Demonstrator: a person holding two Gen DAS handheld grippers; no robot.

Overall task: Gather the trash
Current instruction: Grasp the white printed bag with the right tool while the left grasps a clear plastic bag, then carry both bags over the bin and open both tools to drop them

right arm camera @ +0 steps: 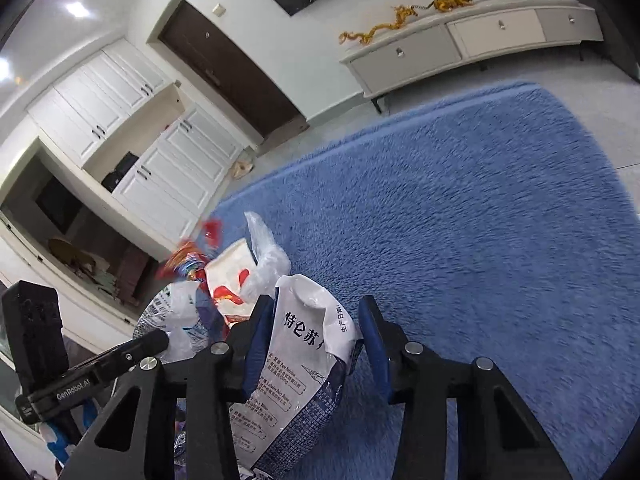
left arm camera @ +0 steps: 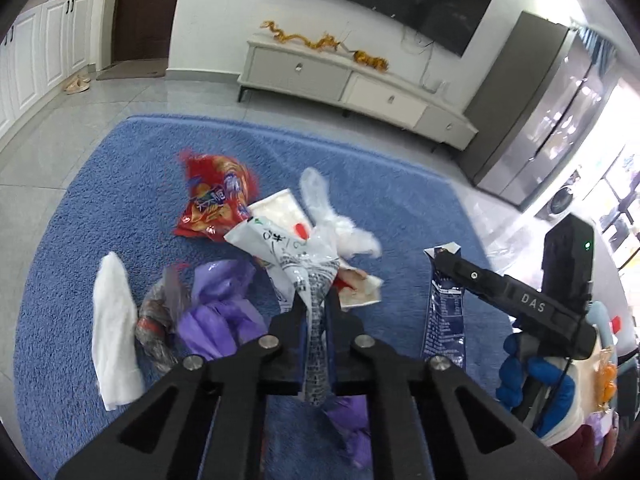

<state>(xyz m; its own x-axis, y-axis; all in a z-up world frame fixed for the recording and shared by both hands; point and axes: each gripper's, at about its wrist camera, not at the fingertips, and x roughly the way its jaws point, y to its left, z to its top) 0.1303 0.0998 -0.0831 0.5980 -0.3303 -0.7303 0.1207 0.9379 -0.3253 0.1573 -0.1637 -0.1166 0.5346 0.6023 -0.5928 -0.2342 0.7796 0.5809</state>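
Left tongs (left arm camera: 314,312): clamped together on the crumpled white printed foil wrapper (left arm camera: 304,264), which runs up between the pads.
Right tongs (right arm camera: 316,320): jaws stand partly apart around a white-and-blue printed milk pouch (right arm camera: 296,356); the left pad touches it, but I cannot tell whether the right pad does.
Trash heap, near: purple crumpled plastic film (left arm camera: 218,308), white folded tissue (left arm camera: 114,332) and a grey twisted wrapper (left arm camera: 154,320) lie just beside the left tongs on the rug.
Trash heap, farther: a white card packet with red marks (left arm camera: 280,212), clear plastic film (left arm camera: 320,200) and a red snack bag (left arm camera: 214,196) overlap one another.
Support: blue shaggy rug (right arm camera: 480,200) on a pale tiled floor (left arm camera: 120,96).
Step in hand (judged): securing one piece in each tool; lift slowly, since overlapping films may drag along.
Open room: the rug lies bare to the right of the heap, offering free passage.
Edges: long pale TV cabinet (left arm camera: 340,76) stands well apart beyond the rug; a blue-gloved hand (left arm camera: 524,376) holds the right tool close alongside, so keep the tools from crossing.
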